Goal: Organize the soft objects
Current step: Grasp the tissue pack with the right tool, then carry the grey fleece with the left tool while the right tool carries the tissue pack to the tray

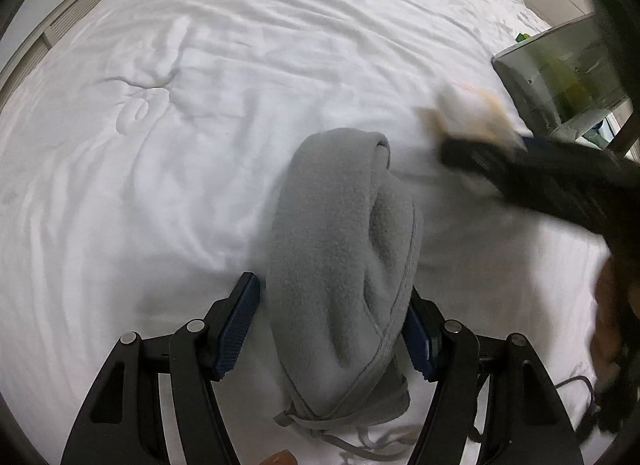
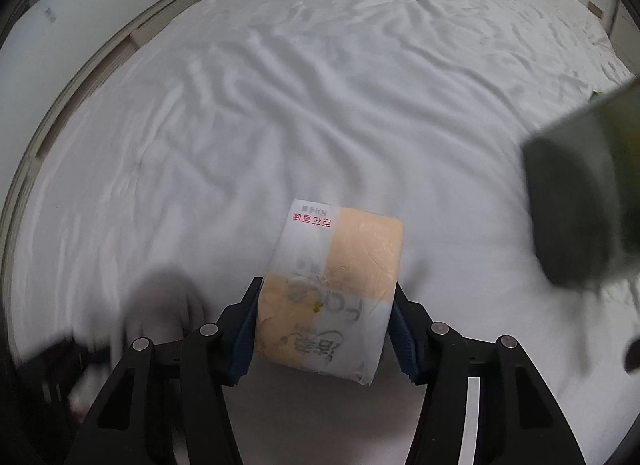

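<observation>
White bed (image 2: 320, 105) lies wide beyond tissue pack (image 2: 336, 289), bin (image 2: 580, 205) rightward.

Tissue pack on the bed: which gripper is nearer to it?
Right. The right gripper has the tissue pack between its fingers; the left gripper sits apart, straddling the gray fleece bundle.

Tissue pack (image 2: 332, 293): red "百花香味" upside down, grey "Face"; rest unreadable.

Fleece bundle (image 1: 344, 261) on bed (image 1: 160, 145), bin (image 1: 560, 77) right
</observation>
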Demonstrator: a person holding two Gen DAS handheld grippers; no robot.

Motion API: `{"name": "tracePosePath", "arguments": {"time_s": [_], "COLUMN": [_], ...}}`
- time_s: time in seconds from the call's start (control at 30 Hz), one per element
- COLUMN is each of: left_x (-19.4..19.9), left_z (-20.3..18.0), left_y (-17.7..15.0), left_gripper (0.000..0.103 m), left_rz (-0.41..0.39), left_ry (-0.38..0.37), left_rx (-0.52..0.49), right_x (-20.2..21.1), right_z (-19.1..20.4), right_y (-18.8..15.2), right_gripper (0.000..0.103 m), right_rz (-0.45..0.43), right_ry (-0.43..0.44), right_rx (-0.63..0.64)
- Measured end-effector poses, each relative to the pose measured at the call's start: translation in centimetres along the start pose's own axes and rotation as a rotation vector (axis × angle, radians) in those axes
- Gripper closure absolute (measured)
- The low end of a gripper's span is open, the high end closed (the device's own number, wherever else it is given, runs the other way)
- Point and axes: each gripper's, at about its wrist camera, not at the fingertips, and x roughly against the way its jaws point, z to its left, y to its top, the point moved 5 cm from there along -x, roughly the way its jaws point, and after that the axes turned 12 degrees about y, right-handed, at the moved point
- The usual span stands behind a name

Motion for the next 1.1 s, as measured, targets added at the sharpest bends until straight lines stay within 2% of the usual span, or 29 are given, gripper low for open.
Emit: {"name": "tracePosePath", "arguments": {"time_s": [0.13, 0.2, 0.57, 0.97, 1.1], "left_x": [-0.3, -0.4, -1.7, -0.5, 0.2], "left_z": [-0.5, -0.8, -3.0, -4.8, -5.2], "left_y": [0.0, 0.1, 0.7, 1.0, 1.4], "left_gripper": [0.041, 0.041, 0.043, 0.078, 0.079], "left_rz": [0.005, 0.007, 0.020, -0.003, -0.018], "left_ry": [0.013, 0.020, 0.079, 0.089, 0.094], "left_rx": [-0.001, 0.003, 0.015, -0.023, -0.036], "right_x": [1.4, 1.5, 1.3, 1.9, 1.9], "right_z": [-1.1, -1.6, -2.0, -1.8, -1.6], "right_y": [-2.6, -3.4, -5.1, -5.7, -5.9], "right_gripper": [0.047, 0.047, 0.046, 0.050, 0.051], "right_rz": [0.045, 0.061, 0.036, 0.001, -0.011], "right_ry": [-0.046, -0.039, -0.034, -0.067, -0.087], "right_rx": [0.047, 0.039, 0.057, 0.061, 0.062]}}
